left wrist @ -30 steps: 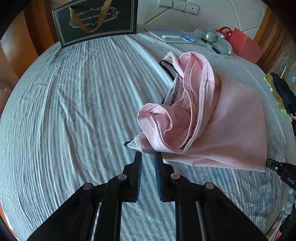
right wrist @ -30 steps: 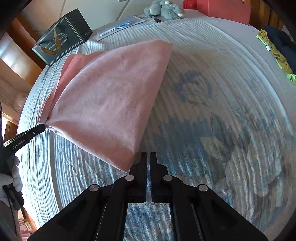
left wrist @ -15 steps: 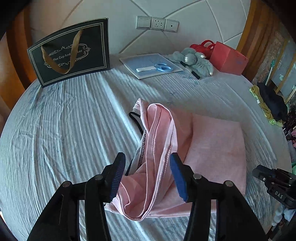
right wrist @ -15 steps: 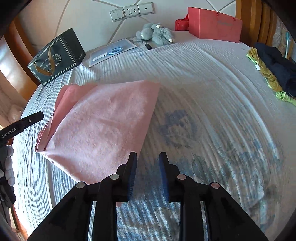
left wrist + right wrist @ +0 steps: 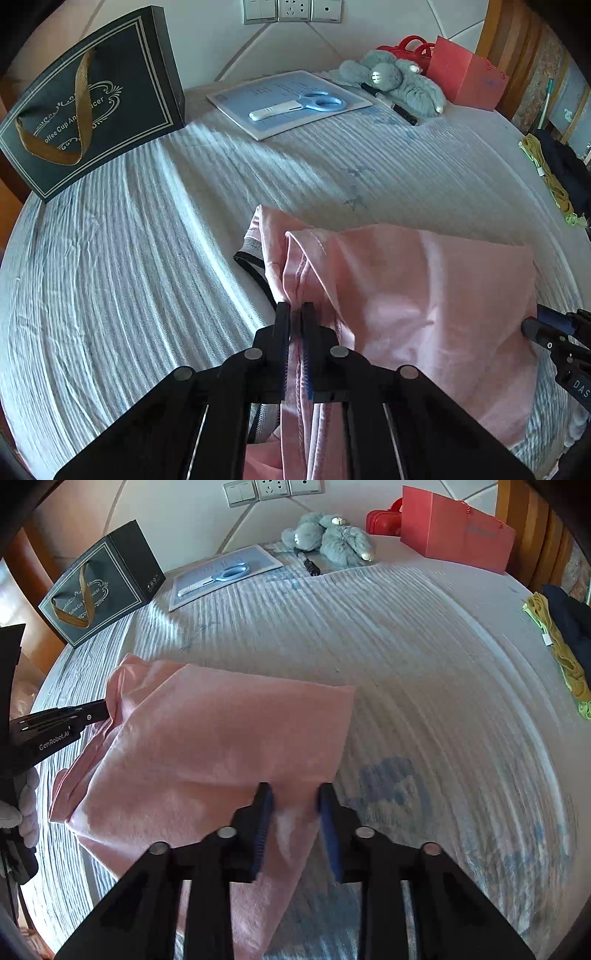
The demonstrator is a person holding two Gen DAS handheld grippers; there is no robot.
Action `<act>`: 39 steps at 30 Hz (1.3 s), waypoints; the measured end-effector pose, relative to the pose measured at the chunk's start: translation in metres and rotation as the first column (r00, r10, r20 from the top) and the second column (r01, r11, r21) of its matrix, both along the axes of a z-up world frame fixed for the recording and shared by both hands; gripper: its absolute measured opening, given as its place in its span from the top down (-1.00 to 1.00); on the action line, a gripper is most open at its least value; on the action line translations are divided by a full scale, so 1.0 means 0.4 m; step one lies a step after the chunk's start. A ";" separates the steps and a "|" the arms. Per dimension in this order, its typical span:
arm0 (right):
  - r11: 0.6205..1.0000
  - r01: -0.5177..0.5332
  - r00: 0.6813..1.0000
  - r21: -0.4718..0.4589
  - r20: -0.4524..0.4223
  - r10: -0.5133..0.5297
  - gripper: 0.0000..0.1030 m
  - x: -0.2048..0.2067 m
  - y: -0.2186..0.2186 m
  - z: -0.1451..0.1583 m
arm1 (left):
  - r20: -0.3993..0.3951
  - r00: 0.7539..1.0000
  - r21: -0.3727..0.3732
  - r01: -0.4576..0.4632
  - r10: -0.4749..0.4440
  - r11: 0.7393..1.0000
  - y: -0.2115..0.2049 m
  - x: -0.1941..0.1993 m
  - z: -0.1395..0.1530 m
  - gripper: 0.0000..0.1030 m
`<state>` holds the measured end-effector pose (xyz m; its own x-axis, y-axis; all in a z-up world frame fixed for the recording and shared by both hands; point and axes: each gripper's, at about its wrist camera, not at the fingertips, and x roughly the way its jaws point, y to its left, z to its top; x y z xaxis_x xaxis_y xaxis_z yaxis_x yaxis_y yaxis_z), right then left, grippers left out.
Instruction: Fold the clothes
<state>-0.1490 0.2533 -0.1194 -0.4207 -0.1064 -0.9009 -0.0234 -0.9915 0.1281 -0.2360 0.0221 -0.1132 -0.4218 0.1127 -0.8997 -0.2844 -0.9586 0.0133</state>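
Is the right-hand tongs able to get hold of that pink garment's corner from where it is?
Probably yes: the right tongs already straddle the pink garment's near corner, closing with nothing in the way. The left tongs pinch the far side.

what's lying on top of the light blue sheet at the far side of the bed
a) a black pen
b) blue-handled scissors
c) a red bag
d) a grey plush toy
b: the blue-handled scissors lie on the light blue sheet, while the grey plush toy and black pen rest off it, on the bedcover to its right.
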 end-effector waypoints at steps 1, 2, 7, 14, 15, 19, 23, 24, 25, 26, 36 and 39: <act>1.000 0.003 1.000 0.003 0.011 -0.003 0.77 -0.007 0.001 -0.008 | -0.004 1.000 -0.009 -0.005 0.005 1.000 -0.010 -0.006 -0.002 0.91; 1.000 0.006 1.000 0.005 0.022 -0.006 0.80 -0.013 0.002 -0.015 | -0.007 1.000 -0.019 -0.015 0.015 1.000 -0.023 -0.012 -0.005 0.91; 0.996 0.079 0.997 -0.044 0.028 -0.078 0.68 -0.020 0.035 -0.025 | 0.019 0.996 0.024 -0.083 0.083 0.996 -0.091 -0.044 -0.015 0.53; 0.995 0.076 0.997 -0.061 -0.002 -0.076 0.41 0.094 0.041 0.022 | -0.060 0.992 0.014 -0.113 0.113 0.994 -0.154 0.073 0.065 0.03; 0.995 0.073 0.997 -0.065 -0.001 -0.073 0.39 0.116 0.037 0.025 | -0.075 0.991 0.010 -0.111 0.112 0.994 -0.159 0.102 0.078 0.02; 0.993 0.071 0.997 -0.095 0.025 -0.069 0.30 0.185 0.013 0.017 | -0.106 0.992 0.019 -0.062 0.064 0.998 -0.133 0.232 0.097 -0.02; 0.995 0.037 0.998 -0.093 0.052 -0.032 0.28 0.215 -0.028 -0.007 | -0.099 0.994 -0.021 -0.038 0.036 0.999 -0.095 0.288 0.061 -0.02; 0.996 0.033 0.998 -0.085 0.056 -0.028 0.28 0.217 -0.037 -0.012 | -0.096 0.995 -0.033 -0.035 0.031 0.999 -0.086 0.297 0.050 -0.02; 0.997 0.029 0.998 -0.076 0.055 -0.025 0.28 0.219 -0.044 -0.014 | -0.092 0.995 -0.045 -0.031 0.027 0.998 -0.077 0.307 0.039 -0.02; 0.997 0.026 0.998 -0.067 0.053 -0.022 0.27 0.222 -0.051 -0.015 | -0.090 0.996 -0.055 -0.025 0.020 0.998 -0.069 0.315 0.030 -0.02; 1.000 0.001 0.999 -0.022 0.045 0.000 0.10 0.217 -0.073 -0.023 | -0.045 0.983 -0.024 -0.181 0.180 0.983 -0.150 0.287 -0.007 0.59; 0.998 0.016 0.998 -0.059 0.054 -0.013 0.11 0.225 -0.065 -0.023 | 0.019 0.966 0.087 -0.257 0.256 0.963 -0.214 0.296 -0.003 0.52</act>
